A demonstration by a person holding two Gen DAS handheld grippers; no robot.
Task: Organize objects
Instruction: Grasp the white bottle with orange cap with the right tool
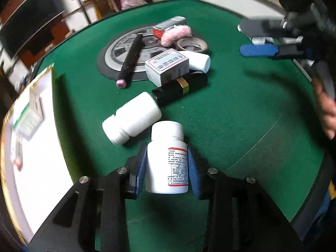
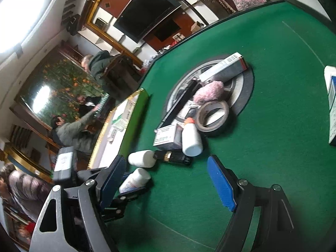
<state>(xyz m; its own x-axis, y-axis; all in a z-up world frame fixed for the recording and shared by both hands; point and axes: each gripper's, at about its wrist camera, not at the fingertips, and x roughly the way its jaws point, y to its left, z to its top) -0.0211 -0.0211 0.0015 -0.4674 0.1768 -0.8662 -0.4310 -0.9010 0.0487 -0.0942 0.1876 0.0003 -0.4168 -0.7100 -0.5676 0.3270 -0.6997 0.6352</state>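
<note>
My left gripper (image 1: 167, 163) is shut on a white labelled pill bottle (image 1: 167, 157), held upright just above the green table (image 1: 231, 105); the bottle also shows in the right wrist view (image 2: 135, 180). A plain white bottle (image 1: 132, 117) lies on its side just ahead of it. Behind are a black tube with a gold band (image 1: 180, 88), a white medicine box (image 1: 167, 66), another white bottle (image 1: 198, 59), a black marker (image 1: 130, 59), tape roll (image 1: 192, 44) and pink fluffy item (image 1: 176, 34). My right gripper (image 2: 168, 180) is open and empty, above the table.
A white tray with a gold rim (image 1: 31, 136) holding small boxes sits at the left table edge. A round grey disc (image 1: 117, 52) lies at the table centre under the pile. A blue-white box (image 2: 331, 105) lies at the right. People sit beyond the table.
</note>
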